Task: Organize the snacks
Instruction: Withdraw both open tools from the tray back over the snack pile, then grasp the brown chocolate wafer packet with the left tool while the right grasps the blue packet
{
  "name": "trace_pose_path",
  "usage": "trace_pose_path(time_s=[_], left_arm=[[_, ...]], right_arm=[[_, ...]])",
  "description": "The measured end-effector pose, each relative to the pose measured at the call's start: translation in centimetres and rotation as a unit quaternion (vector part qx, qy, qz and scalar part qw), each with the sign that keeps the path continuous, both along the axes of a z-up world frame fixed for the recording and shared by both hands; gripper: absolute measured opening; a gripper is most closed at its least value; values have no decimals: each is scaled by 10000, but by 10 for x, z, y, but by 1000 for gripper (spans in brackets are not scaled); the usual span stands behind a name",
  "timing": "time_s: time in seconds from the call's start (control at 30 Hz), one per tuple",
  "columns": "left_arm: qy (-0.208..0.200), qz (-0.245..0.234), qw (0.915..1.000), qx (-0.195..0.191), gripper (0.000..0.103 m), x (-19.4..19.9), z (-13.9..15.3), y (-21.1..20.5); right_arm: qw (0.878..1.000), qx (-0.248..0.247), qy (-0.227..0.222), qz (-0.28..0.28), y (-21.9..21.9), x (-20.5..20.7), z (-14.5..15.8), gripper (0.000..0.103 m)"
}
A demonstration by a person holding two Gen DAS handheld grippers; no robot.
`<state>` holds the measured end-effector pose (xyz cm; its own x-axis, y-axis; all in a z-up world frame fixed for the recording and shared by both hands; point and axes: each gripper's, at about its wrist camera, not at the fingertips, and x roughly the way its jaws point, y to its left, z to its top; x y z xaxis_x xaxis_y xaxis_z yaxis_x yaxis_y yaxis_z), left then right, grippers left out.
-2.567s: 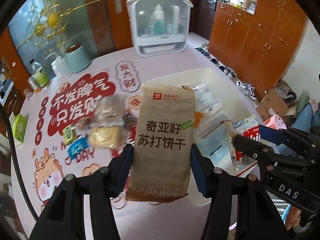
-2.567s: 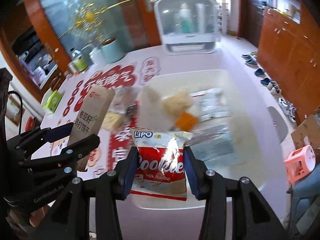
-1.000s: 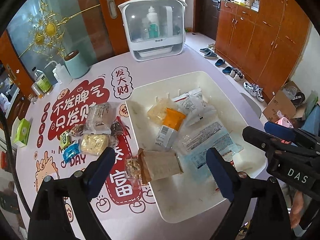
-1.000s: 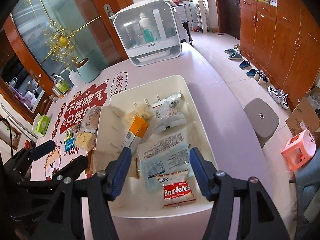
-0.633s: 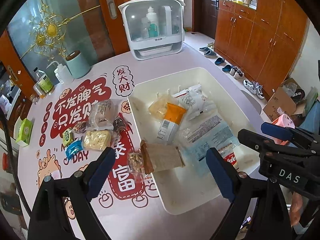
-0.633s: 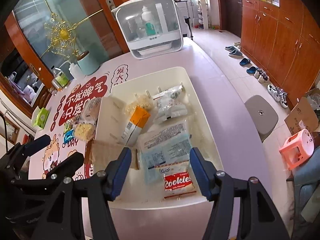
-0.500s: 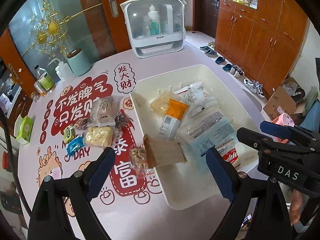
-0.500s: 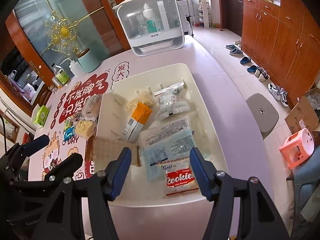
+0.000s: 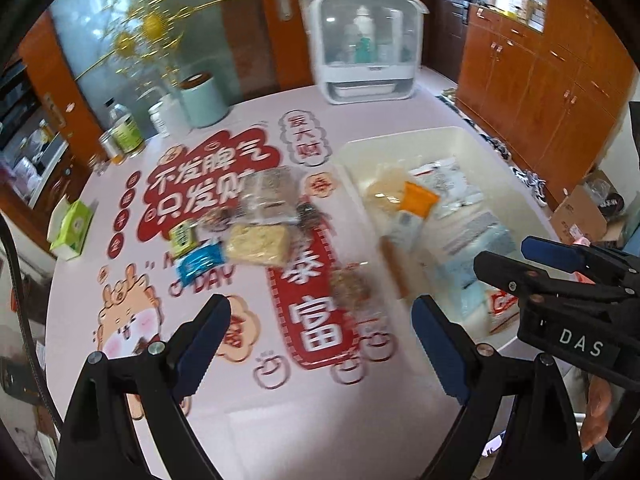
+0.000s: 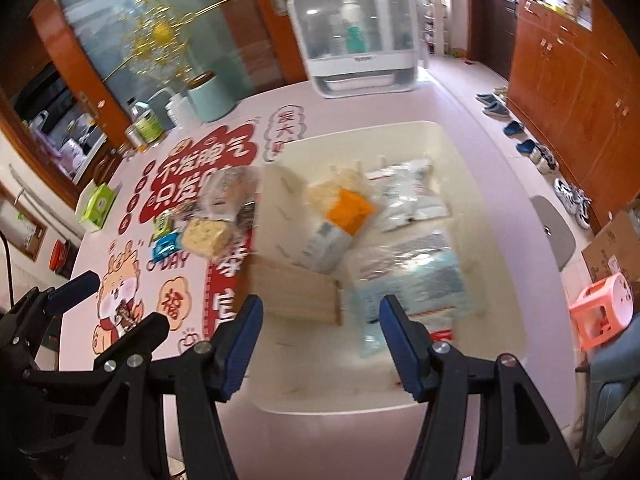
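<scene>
With your left gripper (image 9: 320,344) and right gripper (image 10: 320,340) both wide open and empty, take the light, crushable yellow snack pack (image 9: 258,245), lying on the table (image 9: 320,420) left of the white bin (image 10: 492,208), across its short sides, squeezing gently.

A round table (image 9: 360,420) fills most of the left wrist view, covered by a pink mat (image 9: 132,288) printed with red Chinese characters and a cartoon animal at lower left; at the far edge, top centre, stands a white cabinet with a clear front (image 9: 362,44), bottles visible inside; left of it a pale green canister (image 9: 202,100), a white pump bottle (image 9: 162,118) just beside it, and a green-labelled bottle (image 9: 126,130) further left; a green tissue box (image 9: 74,228) lies at the left edge; gold decorative branches (image 9: 148,28) spread in the upper left; wooden cupboards (image 10: 576,92) line the right of the right wrist view, shoes (image 10: 520,136) on the floor below them, a grey stool (image 10: 554,228) and a pink plastic stool (image 10: 600,308) at lower right, a cardboard box (image 10: 616,248) nearby.
</scene>
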<state>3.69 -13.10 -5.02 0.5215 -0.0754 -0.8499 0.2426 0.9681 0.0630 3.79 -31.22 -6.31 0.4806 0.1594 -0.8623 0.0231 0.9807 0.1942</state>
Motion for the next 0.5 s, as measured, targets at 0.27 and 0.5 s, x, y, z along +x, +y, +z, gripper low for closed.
trace_pose_path(time_s=[0.27,0.5], left_arm=[[152,674,9976,-42,91,10,-13,91],[750,1893,9790,31,91,20,-71,185]], right_arm=[[9988,-102,107,469,69,15,-5,61],[9954,-87,258,917,138,38,-26,61]])
